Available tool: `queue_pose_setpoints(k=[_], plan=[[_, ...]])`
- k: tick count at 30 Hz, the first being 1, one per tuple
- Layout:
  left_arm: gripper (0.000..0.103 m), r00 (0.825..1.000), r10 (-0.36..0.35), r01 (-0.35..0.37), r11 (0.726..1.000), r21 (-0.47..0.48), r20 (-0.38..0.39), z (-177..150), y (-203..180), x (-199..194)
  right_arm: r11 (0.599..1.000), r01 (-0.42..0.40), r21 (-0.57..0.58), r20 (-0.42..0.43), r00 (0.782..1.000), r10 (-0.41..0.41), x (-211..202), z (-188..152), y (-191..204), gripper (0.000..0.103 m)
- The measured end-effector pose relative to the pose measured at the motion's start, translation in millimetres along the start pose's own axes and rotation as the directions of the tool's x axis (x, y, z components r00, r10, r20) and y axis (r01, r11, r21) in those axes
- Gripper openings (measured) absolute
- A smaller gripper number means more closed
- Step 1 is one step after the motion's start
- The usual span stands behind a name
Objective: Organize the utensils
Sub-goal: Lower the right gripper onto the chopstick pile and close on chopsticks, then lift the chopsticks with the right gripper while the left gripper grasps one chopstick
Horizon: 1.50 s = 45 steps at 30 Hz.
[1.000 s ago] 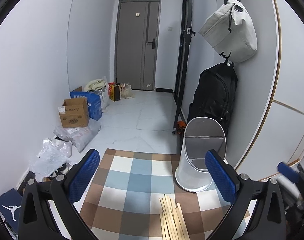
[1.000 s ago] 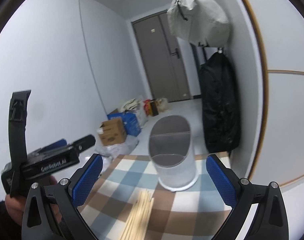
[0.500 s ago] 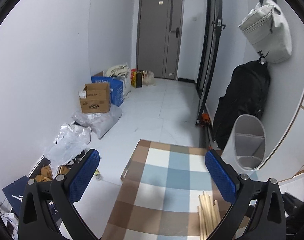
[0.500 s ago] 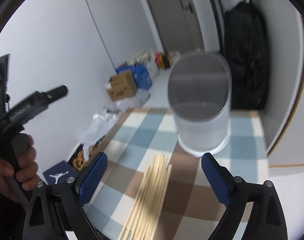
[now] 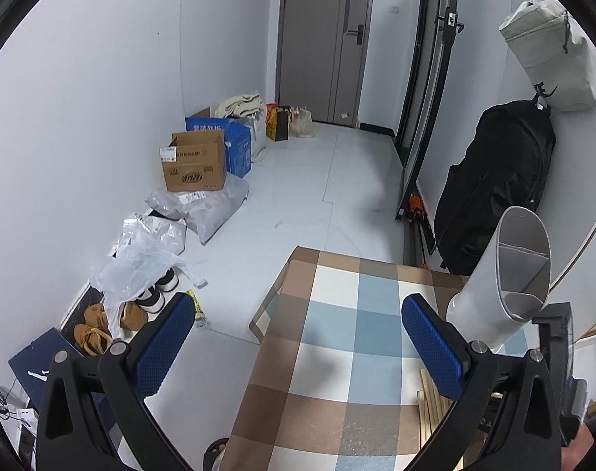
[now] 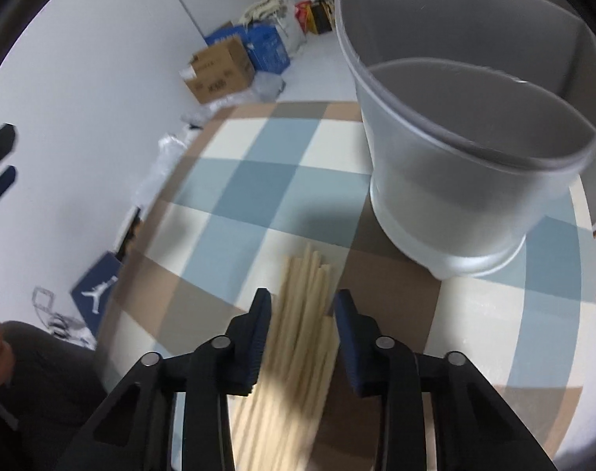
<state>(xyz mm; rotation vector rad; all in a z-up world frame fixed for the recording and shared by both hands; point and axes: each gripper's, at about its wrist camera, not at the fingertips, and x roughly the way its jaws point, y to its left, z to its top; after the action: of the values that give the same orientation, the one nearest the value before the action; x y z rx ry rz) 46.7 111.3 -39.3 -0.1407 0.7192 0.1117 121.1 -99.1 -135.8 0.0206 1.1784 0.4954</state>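
Chopsticks (image 6: 301, 337), pale wood and blurred, lie in a loose bundle on the checkered tablecloth (image 6: 235, 192), running from the near edge toward the far side. The right gripper (image 6: 302, 316) sits low over the bundle with its 2 blue-padded fingers (image 6: 258, 337) on either side of the sticks. The jaws are narrowed around the bundle, but I cannot tell whether the pads press the wood or whether the sticks have left the cloth. Just beyond the stick tips, to the right, stands the frosted utensil holder (image 6: 454, 180), upright on the cloth, with an inner wall splitting it into 2 compartments.

From the left wrist view, the left gripper (image 5: 298, 347) hangs with its jaws spread wide and nothing between them, above the near left part of the tablecloth (image 5: 337, 353). The utensil holder (image 5: 502, 274) shows at the far right of the table, and the ends of the chopsticks (image 5: 431, 404) peek out at the near right behind the right finger. On the floor to the left are a cardboard box (image 5: 194, 161), plastic bags (image 5: 141, 251) and shoes (image 5: 90, 333); a black backpack (image 5: 498, 184) hangs on the right wall.
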Motion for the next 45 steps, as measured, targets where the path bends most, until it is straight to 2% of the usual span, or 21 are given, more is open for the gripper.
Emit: queue_pose_setpoints(k=[6, 8, 10, 12, 17, 22, 26, 32, 38, 43, 45], plan=[[0.102, 1.0, -0.008, 0.007, 1.0, -0.023, -0.019, 2.0, 4.4, -0.1, 0.998, 0.044, -0.033, -0.038, 0.998, -0.046, 13.0, 9.4, 3.2, 0.026], [0.102, 1.0, -0.012, 0.011, 1.0, -0.026, -0.026, 2.1, 4.5, 1.1, 0.998, 0.053, -0.038, -0.048, 0.997, -0.055, 11.2, 8.5, 4.3, 0.019], [0.102, 1.0, -0.014, 0.013, 0.999, -0.029, -0.027, 1.7, 4.9, 2.8, 0.997, 0.069, -0.032, -0.051, 0.996, -0.071, 11.1, 7.1, 2.7, 0.007], [0.102, 1.0, -0.007, 0.006, 1.0, -0.023, -0.021, 1.4, 4.7, 2.5, 0.998, 0.062, -0.024, -0.046, 0.997, -0.063, 9.4, 5.8, 1.5, 0.006], [0.102, 1.0, 0.001, -0.001, 1.0, -0.005, -0.024, -1.4, 2.3, 5.4, 0.999, 0.04, -0.007, 0.029, 0.999, -0.04, -11.3, -0.2, -2.6, 0.005], [0.102, 0.996, -0.033, 0.034, 0.999, 0.013, -0.085, -5.7, -4.4, 16.3, 1.0, 0.008, 0.021, 0.124, 0.992, -0.011, -43.7, -1.1, -7.3, 0.004], [0.102, 0.975, -0.111, 0.124, 0.991, 0.056, -0.193, -17.5, -20.9, 28.3, 1.0, -0.008, 0.03, 0.2, 0.98, 0.002, -69.4, -0.8, -10.5, 0.004], [0.095, 0.918, -0.159, 0.228, 0.962, 0.153, -0.363, -48.6, -52.0, 37.6, 0.997, -0.048, 0.057, 0.296, 0.955, 0.029, -102.9, -6.9, -20.6, 0.004], [0.094, 0.883, -0.135, 0.252, 0.944, 0.211, -0.449, -69.1, -67.4, 35.0, 0.991, -0.095, 0.097, 0.359, 0.932, 0.054, -123.2, -17.3, -33.8, 0.004], [0.087, 0.871, -0.084, 0.218, 0.948, 0.229, -0.483, -72.6, -76.0, 46.8, 0.988, -0.115, 0.105, 0.409, 0.911, 0.063, -140.2, -25.6, -40.6, 0.004], [0.085, 0.877, -0.051, 0.195, 0.947, 0.255, -0.479, -73.2, -82.4, 49.8, 0.987, -0.121, 0.106, 0.427, 0.902, 0.065, -146.1, -26.6, -43.2, 0.004]])
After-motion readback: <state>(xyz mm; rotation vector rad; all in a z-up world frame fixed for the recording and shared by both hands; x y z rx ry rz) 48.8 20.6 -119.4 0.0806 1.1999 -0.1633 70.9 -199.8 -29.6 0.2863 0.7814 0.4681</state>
